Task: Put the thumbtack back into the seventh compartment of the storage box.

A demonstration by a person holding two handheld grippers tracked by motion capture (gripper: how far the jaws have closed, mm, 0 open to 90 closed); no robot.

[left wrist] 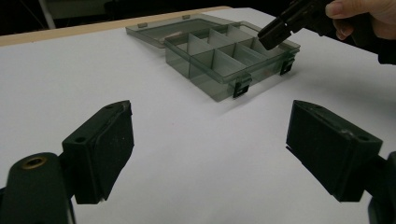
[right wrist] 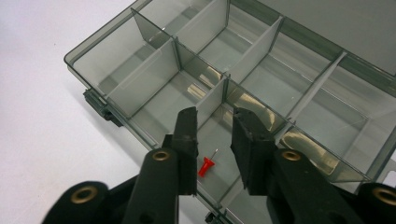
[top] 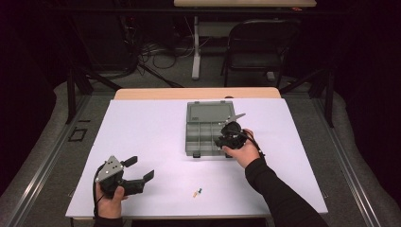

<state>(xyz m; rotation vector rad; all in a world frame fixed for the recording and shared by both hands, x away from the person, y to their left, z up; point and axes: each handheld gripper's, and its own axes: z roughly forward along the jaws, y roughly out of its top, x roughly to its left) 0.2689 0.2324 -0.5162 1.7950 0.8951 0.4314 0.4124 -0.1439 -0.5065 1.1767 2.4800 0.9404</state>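
Note:
A grey see-through compartment box (top: 208, 111) lies open at mid-table, its lid folded back. My right gripper (top: 226, 137) hovers over the box's near right corner. In the right gripper view its jaws (right wrist: 215, 116) stand a little apart with nothing pressed between them. A red push pin (right wrist: 206, 166) lies on the floor of the compartment just below them, beside the box's divider wall (right wrist: 154, 37). My left gripper (top: 141, 168) rests open at the front left of the table, facing the box (left wrist: 224, 56) and the right gripper (left wrist: 275, 32). Nothing is between its pads.
Small yellow and green pins (top: 196, 192) lie loose on the white table sheet (top: 142, 127) near the front edge, between my two hands. A black folding chair (top: 257, 45) and cables stand beyond the far edge.

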